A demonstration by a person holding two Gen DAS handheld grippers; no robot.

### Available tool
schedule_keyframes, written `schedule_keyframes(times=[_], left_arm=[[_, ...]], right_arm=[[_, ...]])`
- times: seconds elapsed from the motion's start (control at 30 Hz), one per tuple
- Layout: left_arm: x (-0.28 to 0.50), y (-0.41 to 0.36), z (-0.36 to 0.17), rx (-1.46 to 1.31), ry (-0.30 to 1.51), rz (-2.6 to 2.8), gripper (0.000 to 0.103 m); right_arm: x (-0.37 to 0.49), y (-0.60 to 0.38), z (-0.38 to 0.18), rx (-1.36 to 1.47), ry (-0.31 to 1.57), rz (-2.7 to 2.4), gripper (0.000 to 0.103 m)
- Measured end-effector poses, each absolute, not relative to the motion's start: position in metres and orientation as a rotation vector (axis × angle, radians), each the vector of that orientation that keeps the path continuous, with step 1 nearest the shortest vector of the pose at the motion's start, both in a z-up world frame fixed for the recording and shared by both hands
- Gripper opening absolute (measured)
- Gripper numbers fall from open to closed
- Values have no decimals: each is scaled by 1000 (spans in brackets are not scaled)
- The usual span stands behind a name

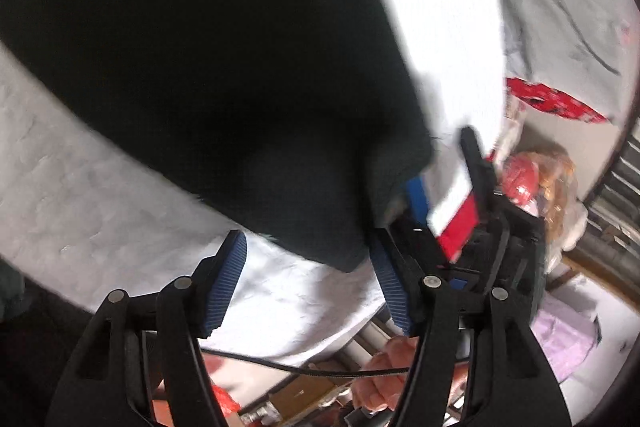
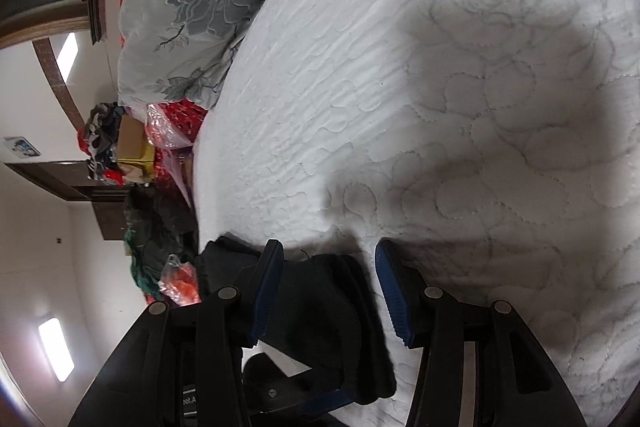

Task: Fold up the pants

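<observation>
Both hand-held grippers, left (image 1: 308,279) and right (image 2: 328,291), stand open, apparently gripping nothing, over dark, bunched pants (image 2: 320,299) on the white quilted bed (image 2: 440,107).

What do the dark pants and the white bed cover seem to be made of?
Pants: apparently a soft, thick matte knit or fleece, judging by bulky rounded folds and a fuzzy edge. Bed cover: seemingly quilted, padded cotton-like cloth; stitched flower outlines puff its matte surface.

We are looking close down along each gripper's fingers at the white bed (image 2: 400,87); both views are sharing its quilt and the dark pants (image 1: 200,67).
</observation>
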State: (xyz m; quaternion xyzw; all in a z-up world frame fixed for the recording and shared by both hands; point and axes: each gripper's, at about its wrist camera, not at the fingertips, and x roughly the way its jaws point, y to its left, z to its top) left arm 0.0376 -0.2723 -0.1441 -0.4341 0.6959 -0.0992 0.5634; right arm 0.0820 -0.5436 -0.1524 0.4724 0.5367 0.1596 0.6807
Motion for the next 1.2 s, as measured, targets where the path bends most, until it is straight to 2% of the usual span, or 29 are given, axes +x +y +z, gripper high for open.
schedule_keyframes(times=[0.47, 0.5, 0.53, 0.6, 0.73, 0.77, 0.9, 1.2], left_arm=[[47, -280, -149, -1029, 1614, -272, 57], [54, -286, -148, -1014, 1612, -280, 49], [54, -286, -147, -996, 1611, -287, 37], [56, -286, -148, -967, 1622, -292, 25], [55, -282, -151, -960, 1645, -301, 14], [54, -281, -151, -956, 1650, -304, 13], [54, -276, -154, -997, 1676, -321, 9], [53, -265, -140, -1022, 1684, -387, 8]], right_arm=[[87, -543, -165, 1166, 1192, 446, 49], [88, -542, -165, 1165, 1188, 443, 49], [88, -542, -165, 1170, 1182, 439, 47], [89, -542, -165, 1162, 1182, 436, 43], [87, -541, -165, 1117, 1204, 421, 27], [85, -541, -165, 1094, 1210, 403, 18], [82, -534, -152, 998, 1183, 369, 15], [70, -519, -113, 874, 1142, 314, 11]])
